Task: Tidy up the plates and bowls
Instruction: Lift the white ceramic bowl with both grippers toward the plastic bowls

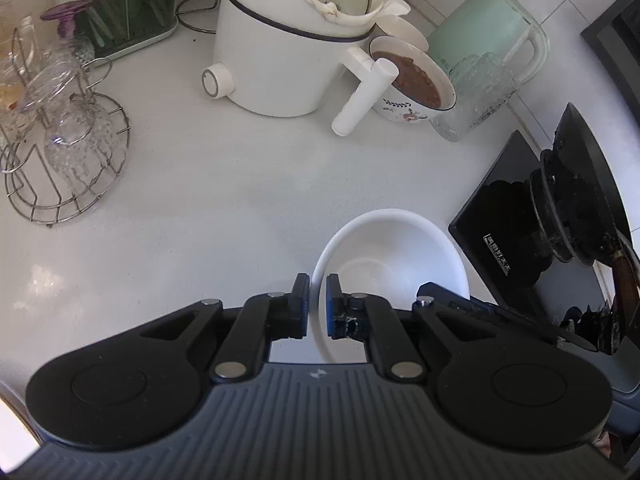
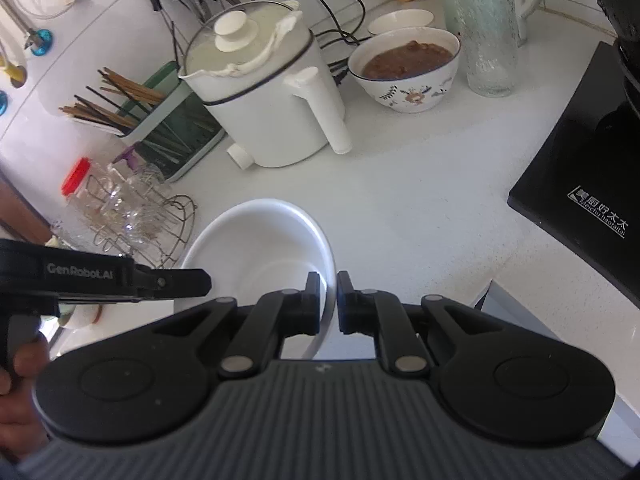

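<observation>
Over the bench: a plain white ceramic bowl [image 1: 394,258] hangs between two claws, clear of the pale speckled bench [image 1: 224,184] as far as I can judge; its underside is hidden.
Left claw: the left claw [image 1: 318,306] pinches the bowl's rim on its own side, one pad inside the wall and one outside.
Right claw: the right claw [image 2: 329,304] pinches the opposite rim the same way, pads pressed onto the thin edge.
Step in hand: a two-handed carry of the empty bowl, grasp made, destination not yet reached, I judge.
Other bowls: a flower-patterned white bowl holding brown food [image 2: 404,70] stands at the back beside a white electric cooking pot with a glass lid [image 2: 264,92]; a small white dish [image 2: 400,22] sits behind it.
Nearby hazards: a wire rack of clear drinking glasses [image 1: 60,144] to one side, a black induction hob [image 2: 580,168] to the other.
Next move calls for: keeping both claws level and moving together so the rim doesn't twist or slip, then lowering the bowl flat onto open bench or onto a matching dish before either claw lets go.
</observation>
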